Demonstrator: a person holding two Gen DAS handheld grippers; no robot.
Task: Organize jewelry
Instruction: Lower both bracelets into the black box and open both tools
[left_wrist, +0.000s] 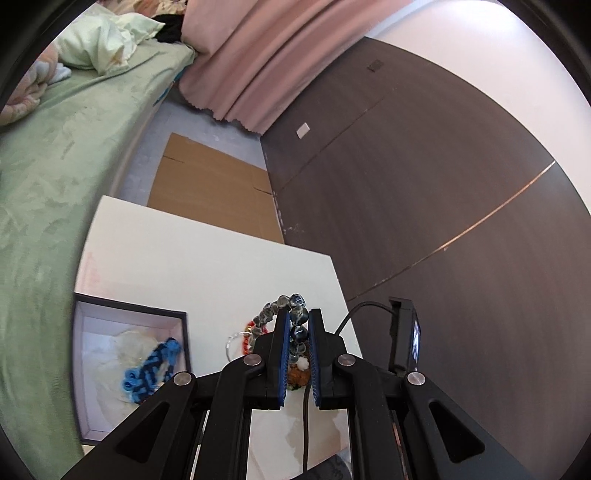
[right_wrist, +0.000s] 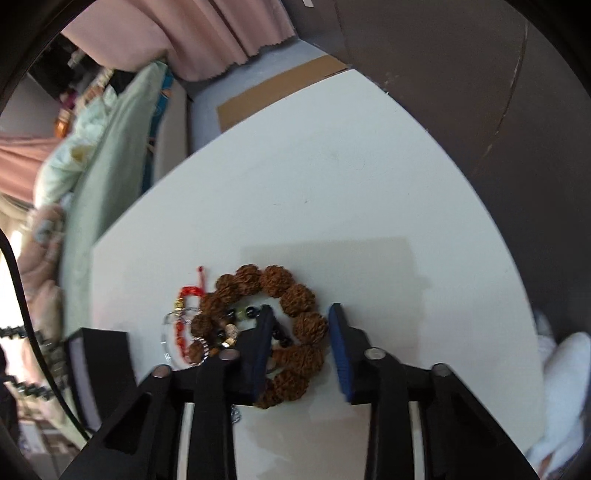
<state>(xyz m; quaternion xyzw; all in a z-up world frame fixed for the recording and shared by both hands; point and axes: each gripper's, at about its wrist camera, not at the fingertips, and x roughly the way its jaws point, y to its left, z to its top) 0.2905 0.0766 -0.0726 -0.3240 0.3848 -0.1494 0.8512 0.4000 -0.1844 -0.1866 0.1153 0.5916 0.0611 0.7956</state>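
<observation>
White table (right_wrist: 332, 192) mostly bare toward the far edge, bounded by dark panelled wall (left_wrist: 424, 166) on the right and green bed (left_wrist: 55, 177) on the left; flattened cardboard (left_wrist: 210, 184) on the floor beyond. Open dark-rimmed box (left_wrist: 129, 314) at the table's left edge, cut off below by the gripper's frame, with a blue braided bracelet (left_wrist: 155, 365) inside, lying slantwise, long axis running near-left to far-right. Left gripper (left_wrist: 297, 325) clamped on a blue-grey glass bead bracelet (left_wrist: 291, 306), its loop rising above the fingertips, lower part hidden between the pads. Right gripper (right_wrist: 301, 317) tilted steeply down, jaws apart, straddling one side of a brown seed bead bracelet (right_wrist: 280, 314) lying flat as a ring; pads not pressing. Beside it a tangle of red corded bracelet (right_wrist: 188, 295) and small dark beads, blurred, hard to separate.
</observation>
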